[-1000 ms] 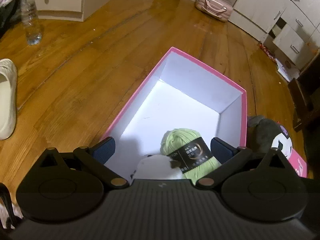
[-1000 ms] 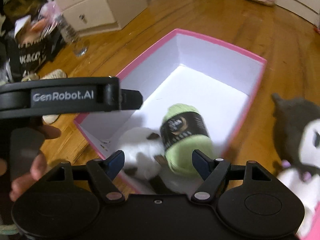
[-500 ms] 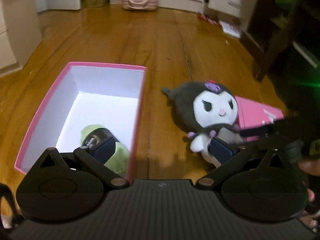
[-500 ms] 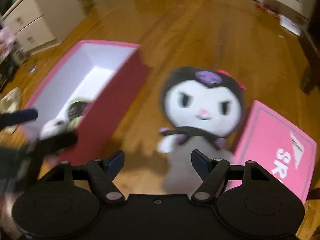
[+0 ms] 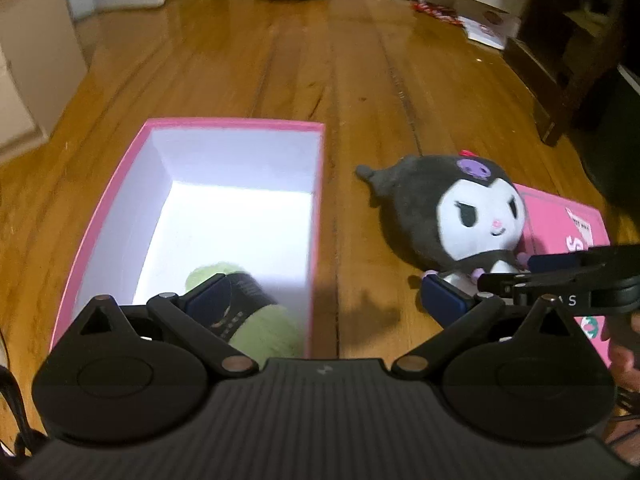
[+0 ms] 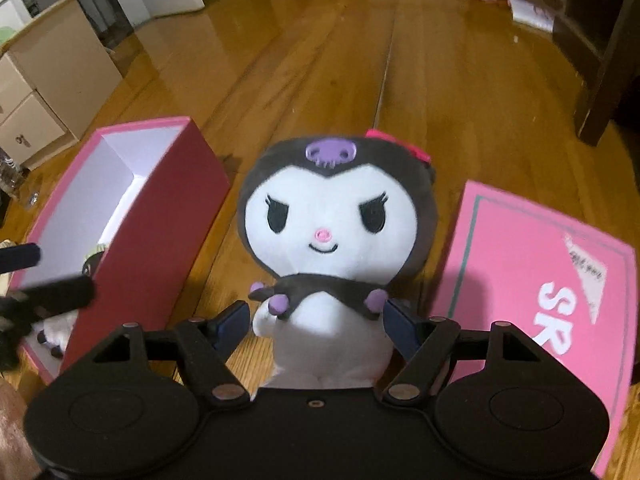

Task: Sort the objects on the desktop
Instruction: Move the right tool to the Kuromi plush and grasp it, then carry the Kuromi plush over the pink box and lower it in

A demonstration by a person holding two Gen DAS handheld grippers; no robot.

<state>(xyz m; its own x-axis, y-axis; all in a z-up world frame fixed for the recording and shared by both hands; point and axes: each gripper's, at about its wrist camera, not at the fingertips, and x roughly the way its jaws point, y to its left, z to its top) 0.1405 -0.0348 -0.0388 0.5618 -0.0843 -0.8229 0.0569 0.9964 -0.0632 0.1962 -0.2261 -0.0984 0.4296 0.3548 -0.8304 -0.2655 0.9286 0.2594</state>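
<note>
A black-and-white plush doll with a purple skull badge and a pink bow [image 6: 332, 240] lies on the glossy brown plank floor [image 6: 360, 60], between an open pink cardboard box with a white lining [image 6: 160, 208] and a flat pink box lid with white lettering [image 6: 532, 264]. The doll's head touches the lid's edge in the left wrist view.

The right gripper [image 6: 316, 322] stands spread, its 2 blue pads on either side of the doll's white body, close to it; whether they press on it cannot be told.

The left gripper [image 5: 326, 300] is also spread wide, with nothing between the pads. It hangs over the box's near right wall: 1 pad is above the box interior, the other above bare floor just beside the doll.

Inside the box, at its near end, lies a light green ball of yarn with a black paper band [image 5: 264, 320]. A small white plush object [image 6: 54, 330] lies in the box's near corner, partly hidden.
</note>
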